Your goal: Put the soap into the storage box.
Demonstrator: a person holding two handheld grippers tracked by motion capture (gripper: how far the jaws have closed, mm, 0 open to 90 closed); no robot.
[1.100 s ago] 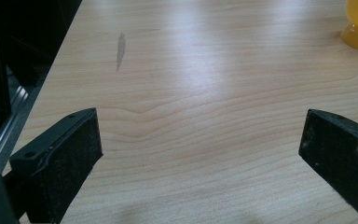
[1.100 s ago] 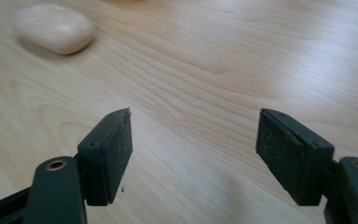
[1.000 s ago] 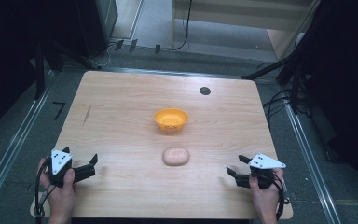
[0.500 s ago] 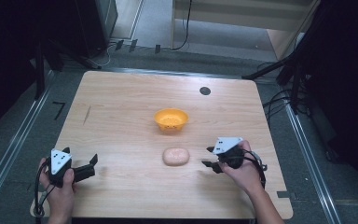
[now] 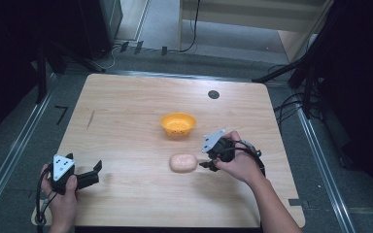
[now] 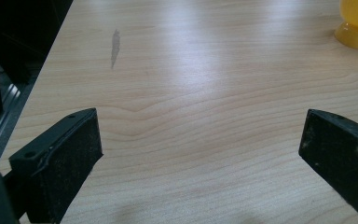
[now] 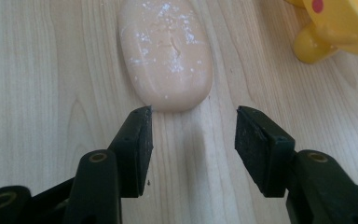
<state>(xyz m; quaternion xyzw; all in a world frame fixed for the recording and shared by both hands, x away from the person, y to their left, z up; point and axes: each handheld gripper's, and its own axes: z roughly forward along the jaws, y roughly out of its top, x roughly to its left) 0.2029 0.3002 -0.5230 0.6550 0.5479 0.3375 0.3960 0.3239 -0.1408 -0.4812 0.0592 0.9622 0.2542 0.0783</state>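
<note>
Pink soap bar (image 7: 165,51) unmarked, just ahead of right gripper (image 7: 193,128), jaws narrow, empty; left gripper (image 6: 200,140) wide.

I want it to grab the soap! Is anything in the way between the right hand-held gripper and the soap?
No. In the right gripper view, only bare wood lies between the right hand-held gripper and the peach soap bar, just ahead.

Pale wooden table (image 5: 126,121), grey floor (image 5: 160,29), dark surroundings.
</note>
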